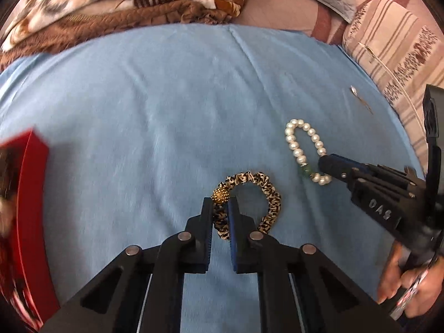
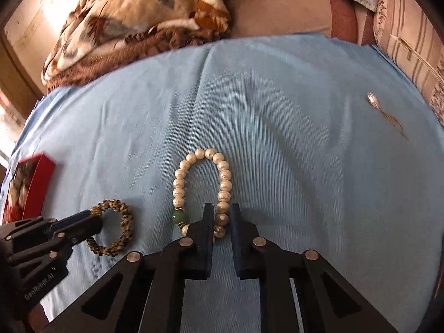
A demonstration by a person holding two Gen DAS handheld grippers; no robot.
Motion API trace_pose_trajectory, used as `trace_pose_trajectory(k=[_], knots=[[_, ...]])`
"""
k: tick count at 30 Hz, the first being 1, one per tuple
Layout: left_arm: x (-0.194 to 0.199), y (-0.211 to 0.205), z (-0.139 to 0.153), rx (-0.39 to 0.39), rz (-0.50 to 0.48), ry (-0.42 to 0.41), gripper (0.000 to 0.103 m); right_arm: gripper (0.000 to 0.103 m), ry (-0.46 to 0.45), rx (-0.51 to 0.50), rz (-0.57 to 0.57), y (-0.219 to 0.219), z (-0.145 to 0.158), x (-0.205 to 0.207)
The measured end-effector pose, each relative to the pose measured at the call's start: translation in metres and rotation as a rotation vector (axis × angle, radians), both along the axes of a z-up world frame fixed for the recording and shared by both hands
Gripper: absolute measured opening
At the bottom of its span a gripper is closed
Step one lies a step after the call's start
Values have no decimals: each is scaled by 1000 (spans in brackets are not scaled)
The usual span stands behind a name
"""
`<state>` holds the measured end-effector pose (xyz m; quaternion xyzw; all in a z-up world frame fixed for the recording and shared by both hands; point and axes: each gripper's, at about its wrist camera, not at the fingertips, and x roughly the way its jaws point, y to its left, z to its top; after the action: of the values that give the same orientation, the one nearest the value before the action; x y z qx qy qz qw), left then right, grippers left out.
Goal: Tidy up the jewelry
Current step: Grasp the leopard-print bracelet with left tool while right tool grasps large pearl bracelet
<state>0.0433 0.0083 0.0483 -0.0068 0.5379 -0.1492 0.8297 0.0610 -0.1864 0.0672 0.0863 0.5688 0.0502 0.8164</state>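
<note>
A leopard-print fabric bracelet (image 1: 266,202) with a gold bead lies on the blue cloth (image 1: 166,111). My left gripper (image 1: 220,208) is shut on its left side, just below the bead. To the right lies a pearl bracelet (image 1: 294,141) with a green bead. In the right wrist view my right gripper (image 2: 222,216) is shut on the pearl bracelet (image 2: 199,166) at its lower right pearls. The leopard-print bracelet (image 2: 122,233) and my left gripper (image 2: 94,226) show at the lower left there. My right gripper (image 1: 326,166) shows from the side in the left wrist view.
A red box (image 1: 30,194) stands at the left edge of the cloth. A small silver-and-gold piece (image 2: 373,101) lies far right. A brown patterned quilt (image 1: 125,8) lies at the back and a striped pillow (image 1: 394,55) at the right. A hand (image 1: 399,285) holds the right gripper.
</note>
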Motion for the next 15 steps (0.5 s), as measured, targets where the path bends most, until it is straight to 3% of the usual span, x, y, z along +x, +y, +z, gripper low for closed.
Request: trace_pose_trajectory(k=[9, 13, 15], knots=[[-66, 27, 7, 3, -5, -9, 10, 13, 59, 108, -27, -7, 15, -76], [-71, 39, 13, -29, 18, -12, 11, 14, 42, 131, -54, -11, 18, -82], [-71, 41, 17, -39, 25, -18, 17, 20, 16, 117, -59, -11, 21, -80]])
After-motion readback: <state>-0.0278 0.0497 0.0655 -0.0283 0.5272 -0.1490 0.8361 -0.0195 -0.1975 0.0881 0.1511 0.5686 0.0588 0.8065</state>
